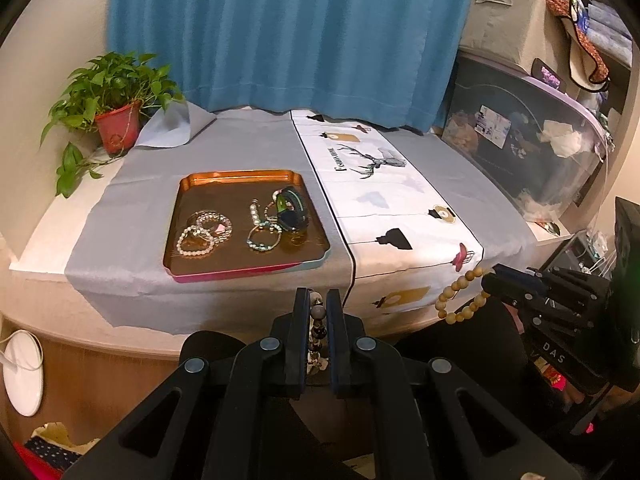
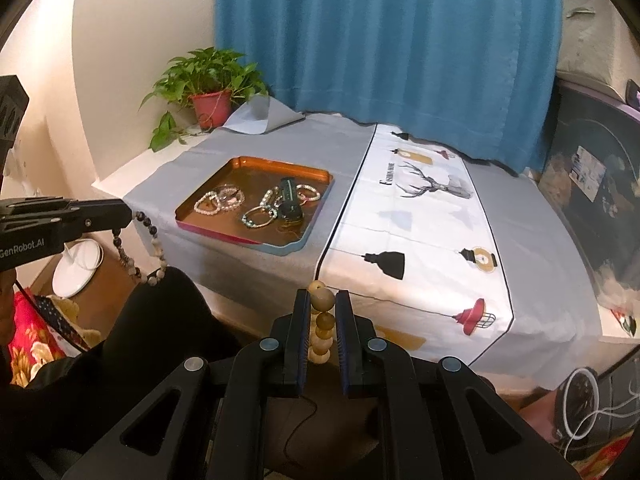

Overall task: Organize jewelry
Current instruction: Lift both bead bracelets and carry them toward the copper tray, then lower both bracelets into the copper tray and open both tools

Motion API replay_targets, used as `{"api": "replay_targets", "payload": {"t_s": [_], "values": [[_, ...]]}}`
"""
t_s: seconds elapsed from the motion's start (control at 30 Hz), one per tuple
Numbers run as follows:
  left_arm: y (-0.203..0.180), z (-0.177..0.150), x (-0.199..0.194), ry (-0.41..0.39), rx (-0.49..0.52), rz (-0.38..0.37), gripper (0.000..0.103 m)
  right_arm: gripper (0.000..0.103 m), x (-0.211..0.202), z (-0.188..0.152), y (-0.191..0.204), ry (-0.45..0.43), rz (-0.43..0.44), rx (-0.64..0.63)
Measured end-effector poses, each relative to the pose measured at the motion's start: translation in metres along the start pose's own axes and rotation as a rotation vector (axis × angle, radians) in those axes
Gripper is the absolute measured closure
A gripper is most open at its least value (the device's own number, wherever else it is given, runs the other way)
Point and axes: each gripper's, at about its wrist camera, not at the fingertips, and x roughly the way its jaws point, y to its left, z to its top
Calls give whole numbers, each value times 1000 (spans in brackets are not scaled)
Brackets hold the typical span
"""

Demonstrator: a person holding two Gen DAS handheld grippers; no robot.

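Wooden round-bead bracelet (image 2: 322, 322) pinched in right tongs (image 2: 322, 300), above patterned cloth (image 2: 420, 236)

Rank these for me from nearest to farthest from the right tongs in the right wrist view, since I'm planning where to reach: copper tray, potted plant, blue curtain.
From the right tongs, holding the wooden bead bracelet:
1. Copper tray, ahead and left on the grey cloth.
2. Potted plant, beyond the tray, at the far left corner.
3. Blue curtain, behind the table.

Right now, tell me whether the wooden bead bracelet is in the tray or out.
Out: the wooden bead bracelet hangs from the shut right tongs, short of the tray.
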Motion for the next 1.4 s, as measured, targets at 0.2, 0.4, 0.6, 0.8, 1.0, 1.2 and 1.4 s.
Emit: {"api": "replay_targets", "payload": {"t_s": [0.2, 0.4, 0.6, 0.8, 1.0, 1.2, 1.4], "values": [[14, 2, 9, 10, -20, 15, 97, 90, 13, 6, 6, 18, 12, -10], [31, 12, 20, 15, -36, 37, 97, 90, 37, 22, 11, 37, 29, -16], [51, 30, 34, 12, -40, 52, 97, 90, 64, 46, 22, 44, 56, -32], [68, 53, 55, 7, -29, 95, 97, 90, 96, 75, 38, 35, 87, -61], [84, 82, 79, -9, -8, 145, 97, 90, 136, 112, 56, 13, 135, -74], [105, 103, 113, 5, -13, 181, 97, 90, 176, 139, 69, 0, 168, -86], [125, 116, 155, 38, -20, 210, 97, 90, 218, 152, 69, 30, 170, -82]]}}
